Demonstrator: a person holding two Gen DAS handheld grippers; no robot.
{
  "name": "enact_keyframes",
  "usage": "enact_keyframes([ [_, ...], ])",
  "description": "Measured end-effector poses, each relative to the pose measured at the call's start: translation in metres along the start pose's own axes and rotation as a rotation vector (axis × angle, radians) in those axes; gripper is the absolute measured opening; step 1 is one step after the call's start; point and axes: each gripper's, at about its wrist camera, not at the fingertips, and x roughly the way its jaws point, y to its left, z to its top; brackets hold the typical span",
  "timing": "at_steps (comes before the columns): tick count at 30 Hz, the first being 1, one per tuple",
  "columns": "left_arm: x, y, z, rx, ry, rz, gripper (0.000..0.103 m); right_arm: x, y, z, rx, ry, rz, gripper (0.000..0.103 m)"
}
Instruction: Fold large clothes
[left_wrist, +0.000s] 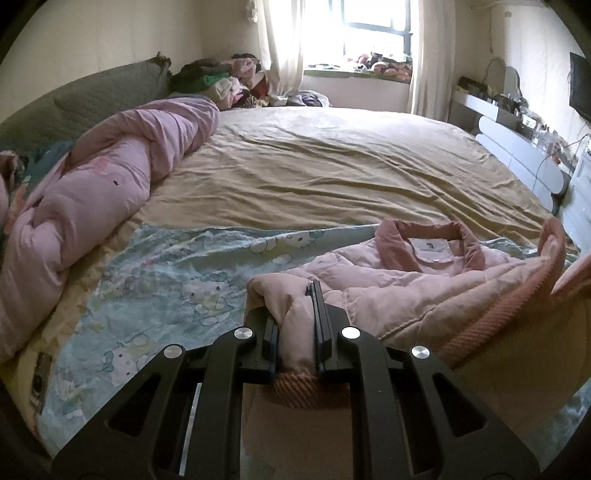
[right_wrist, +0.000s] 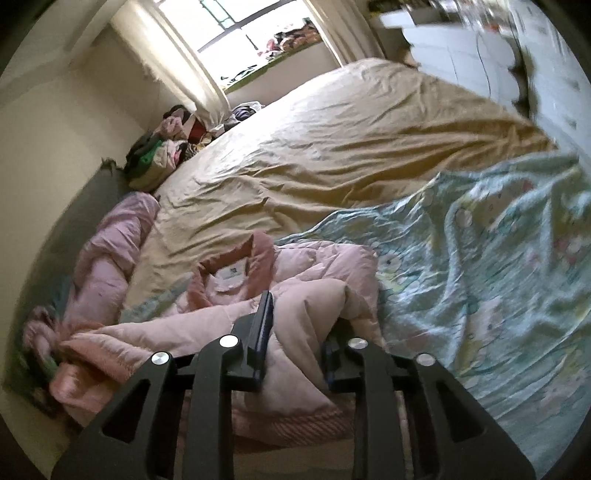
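On the near part of the bed (left_wrist: 332, 158), over a pale blue cartoon-print sheet (left_wrist: 177, 277), lies the pink padded jacket (left_wrist: 406, 291) that I am folding. Its darker pink collar (left_wrist: 469, 247) faces away from me, toward the tan bedspread. My left gripper (left_wrist: 295, 317) is nearly closed, and a fold of the jacket's fabric is pinched between its two fingers, close to the ribbed hem. My right gripper (right_wrist: 299, 325) stands wider, its jaws pressed around a thick bunch of the same jacket (right_wrist: 295, 295), which bulges over the right finger and hides most of it. A rolled pink duvet (left_wrist: 110, 184) lies along the left side, apart from the jacket.
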Motion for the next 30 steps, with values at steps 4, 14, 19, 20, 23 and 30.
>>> enact_keyframes([
  [4, 0.012, -0.001, 0.002, -0.006, 0.019, -0.003, 0.008, -0.003, -0.006, 0.004, 0.074, -0.008, 0.072, 0.039],
  [14, 0.033, -0.004, 0.005, -0.005, 0.037, -0.011, 0.008, -0.010, -0.017, 0.008, 0.133, -0.081, 0.163, 0.062],
  [19, 0.044, -0.002, 0.006, -0.012, 0.043, -0.030, 0.008, -0.025, -0.011, 0.011, 0.085, -0.205, 0.059, 0.078],
  [20, 0.046, -0.003, 0.006, -0.009, 0.042, -0.033, 0.009, -0.025, -0.006, 0.008, 0.053, -0.211, 0.028, 0.078],
  [23, 0.051, -0.003, 0.005, -0.014, 0.043, -0.038, 0.011, -0.016, 0.019, -0.013, -0.101, -0.209, -0.064, 0.082],
  [30, 0.053, -0.001, 0.013, -0.074, 0.037, -0.074, 0.015, 0.054, 0.040, -0.074, -0.253, -0.010, -0.111, 0.083],
])
